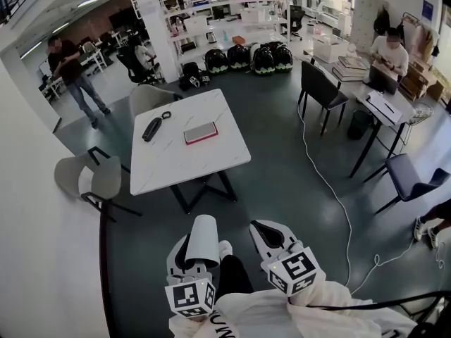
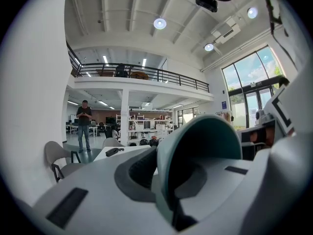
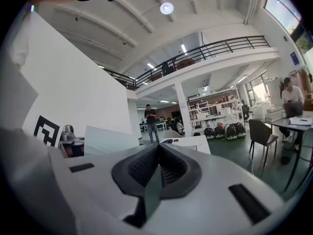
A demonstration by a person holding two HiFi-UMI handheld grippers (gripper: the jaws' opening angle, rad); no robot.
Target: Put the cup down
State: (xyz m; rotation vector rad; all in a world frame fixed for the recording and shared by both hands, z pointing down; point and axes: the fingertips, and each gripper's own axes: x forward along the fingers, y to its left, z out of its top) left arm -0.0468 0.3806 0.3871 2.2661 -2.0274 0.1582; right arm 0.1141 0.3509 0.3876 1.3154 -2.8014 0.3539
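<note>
Left gripper (image 2: 164, 182) is clamped on the rim wall of the cup (image 2: 198, 153), held in the air well short of the table (image 1: 176, 162). The right gripper (image 3: 157, 169) is pinched closed on nothing. It looks like a light, thin, crushable cup, so a gentle rim pinch suits it.

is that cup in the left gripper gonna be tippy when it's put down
The cup looks thin-walled and empty, so probably light and easily knocked. The left gripper pinches only one side of its wall, which may flex. It is held tilted; landed on its side on the table, it would likely roll.
</note>
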